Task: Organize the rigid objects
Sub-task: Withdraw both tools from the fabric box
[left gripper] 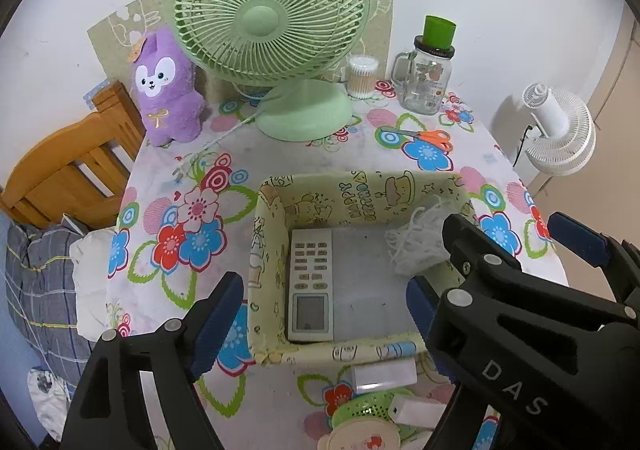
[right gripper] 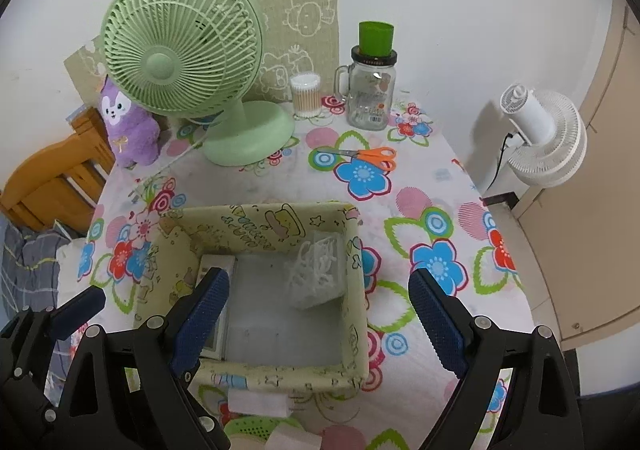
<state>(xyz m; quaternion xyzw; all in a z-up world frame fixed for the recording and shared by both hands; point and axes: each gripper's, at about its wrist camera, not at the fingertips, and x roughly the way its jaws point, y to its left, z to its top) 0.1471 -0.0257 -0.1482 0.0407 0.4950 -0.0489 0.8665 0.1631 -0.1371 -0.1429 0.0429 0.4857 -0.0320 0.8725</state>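
A yellow cartoon-print storage box (left gripper: 360,185) sits on the flowered table, and the right wrist view shows its far wall (right gripper: 256,217) too. A white remote control (left gripper: 311,286) lies flat against its left wall, half hidden in the right wrist view (right gripper: 214,264). A clear bag of white plastic bits (left gripper: 416,246) (right gripper: 318,274) leans in the right corner. My left gripper (left gripper: 320,318) hangs open above the box's near left part, nothing between its pads. My right gripper (right gripper: 320,314) is open and empty over the box's near right side, close beside the left one.
Behind the box stand a green desk fan (left gripper: 272,21), purple plush (left gripper: 168,89), cotton swab tub (left gripper: 362,75) and glass mug jar with a green cup (left gripper: 428,77). Orange scissors (left gripper: 428,137) lie nearby. A white block (left gripper: 384,374) and green basket (left gripper: 360,410) sit in front.
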